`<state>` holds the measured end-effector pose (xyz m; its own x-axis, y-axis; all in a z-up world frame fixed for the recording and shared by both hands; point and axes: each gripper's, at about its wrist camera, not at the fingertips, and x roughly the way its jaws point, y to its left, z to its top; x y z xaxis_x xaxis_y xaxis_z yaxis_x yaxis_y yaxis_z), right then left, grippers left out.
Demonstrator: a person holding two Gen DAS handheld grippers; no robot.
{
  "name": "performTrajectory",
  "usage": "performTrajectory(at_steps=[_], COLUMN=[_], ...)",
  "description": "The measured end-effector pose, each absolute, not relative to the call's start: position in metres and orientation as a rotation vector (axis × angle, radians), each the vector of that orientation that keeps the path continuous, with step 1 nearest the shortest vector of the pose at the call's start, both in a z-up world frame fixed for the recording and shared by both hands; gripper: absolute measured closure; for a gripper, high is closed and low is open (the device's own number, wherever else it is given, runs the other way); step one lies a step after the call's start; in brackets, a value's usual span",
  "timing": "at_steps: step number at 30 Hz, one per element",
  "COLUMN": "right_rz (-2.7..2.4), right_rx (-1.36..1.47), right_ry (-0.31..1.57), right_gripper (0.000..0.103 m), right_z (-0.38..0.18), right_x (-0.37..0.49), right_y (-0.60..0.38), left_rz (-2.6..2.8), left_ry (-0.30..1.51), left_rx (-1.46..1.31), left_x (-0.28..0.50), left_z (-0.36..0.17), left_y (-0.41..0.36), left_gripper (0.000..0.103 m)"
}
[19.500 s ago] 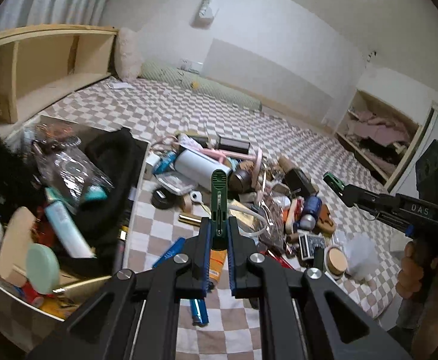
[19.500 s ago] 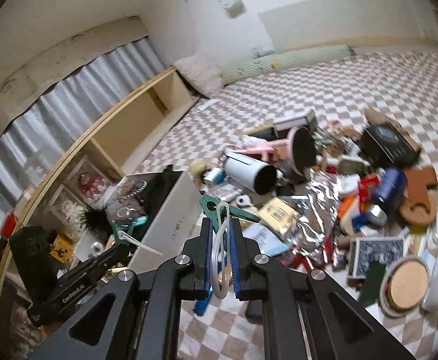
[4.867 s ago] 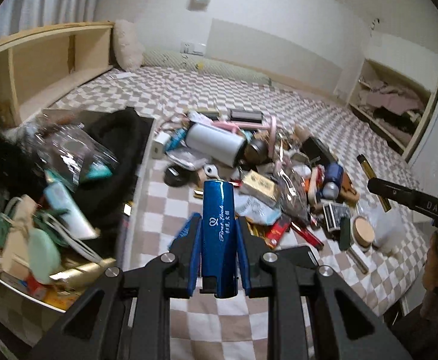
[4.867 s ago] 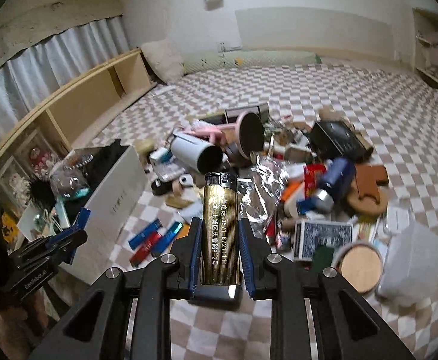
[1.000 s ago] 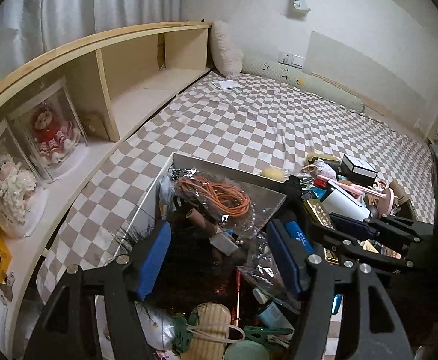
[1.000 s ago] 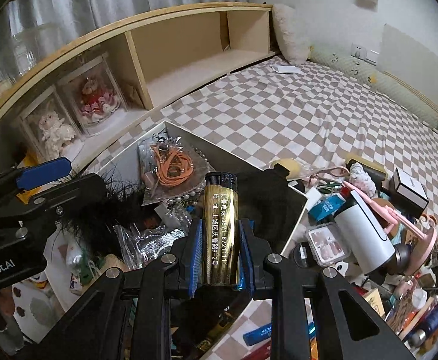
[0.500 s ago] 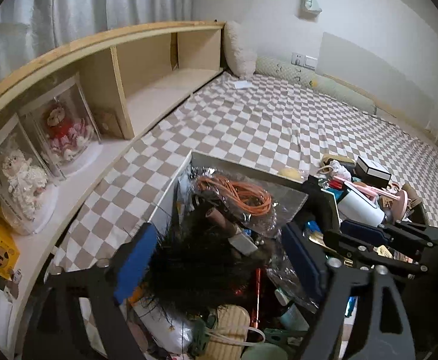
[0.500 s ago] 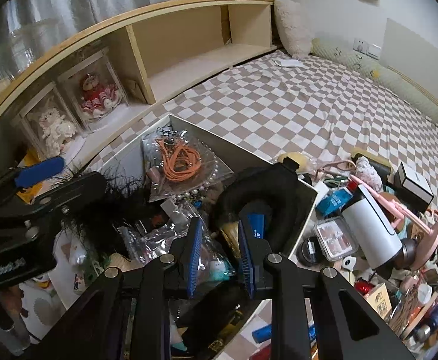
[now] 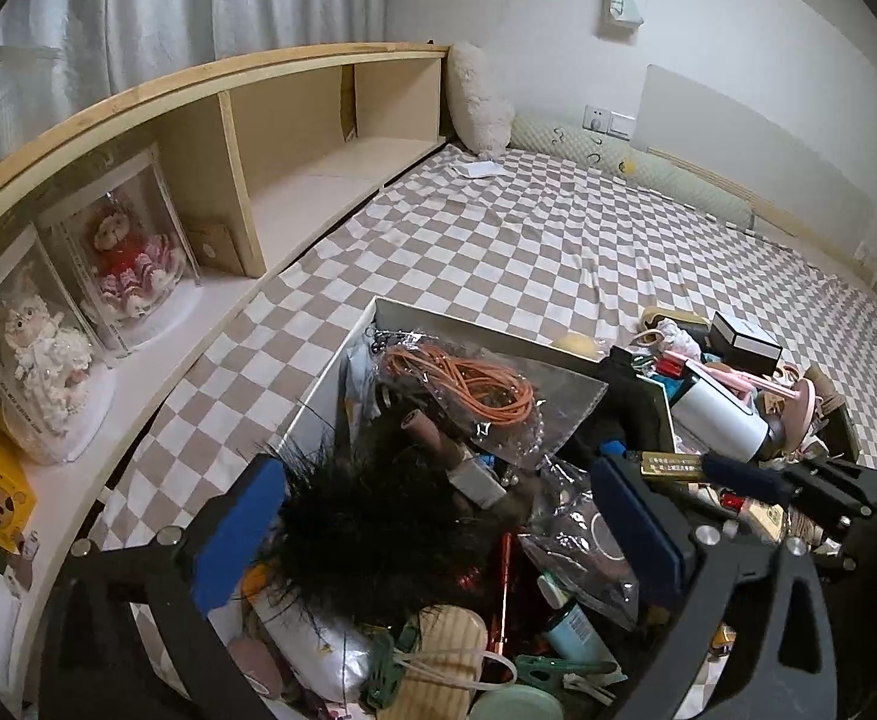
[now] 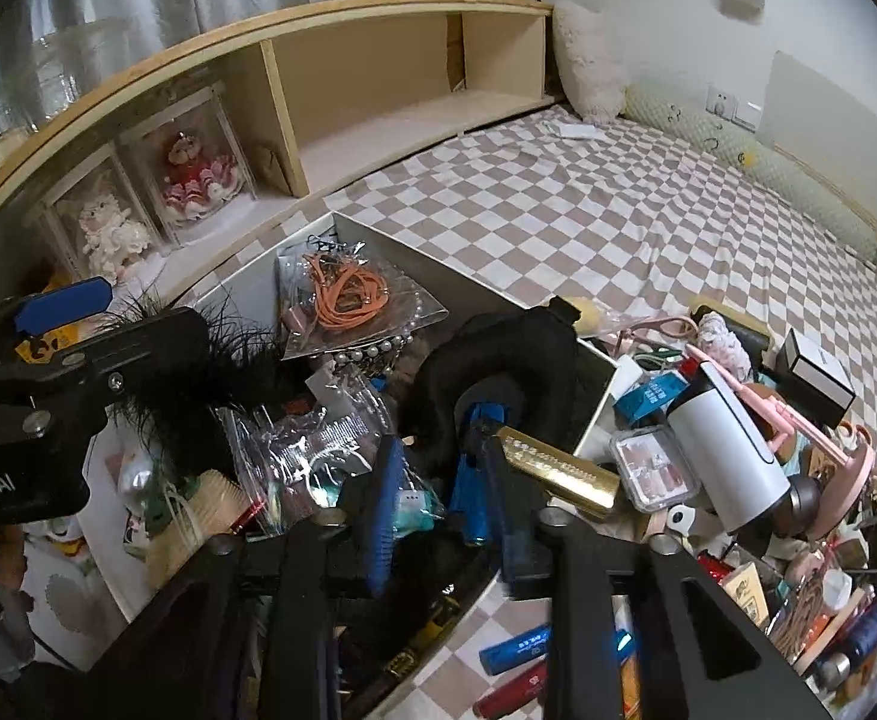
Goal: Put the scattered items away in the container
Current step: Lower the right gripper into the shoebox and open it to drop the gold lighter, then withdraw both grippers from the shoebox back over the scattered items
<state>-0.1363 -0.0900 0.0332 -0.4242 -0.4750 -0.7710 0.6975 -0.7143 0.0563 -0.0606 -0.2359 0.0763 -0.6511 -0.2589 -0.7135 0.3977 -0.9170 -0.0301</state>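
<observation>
Right wrist view: the gold lighter is lying slanted on the container's right rim, beside the black band. We are holding our right gripper spread and empty just below it. Our left gripper is hanging wide open over the black feathers.

A wooden shelf unit is seen from nine to twelve o'clock in the left wrist view. Two dolls in clear cases are stood on its ledge at nine o'clock. A white pillow is propped at twelve o'clock, and grey curtains are hung above.
</observation>
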Motion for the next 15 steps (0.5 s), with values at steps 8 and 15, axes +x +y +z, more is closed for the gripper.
performTrajectory(at_steps=[8,15], right_rz=[-2.267,-2.309], right_rx=[0.979,0.995], right_ry=[0.345,0.312], right_gripper=[0.0,0.0], right_z=[0.033,0.028], right_x=[-0.138,-0.143], right_y=[-0.069,-0.053], left_rz=[-2.541,-2.553], left_ry=[0.257,0.14], left_rx=[1.048,1.074], left_x=[-0.062,-0.068], left_z=[0.076,0.075], left_y=[-0.231,-0.213], left_gripper=[0.0,0.0])
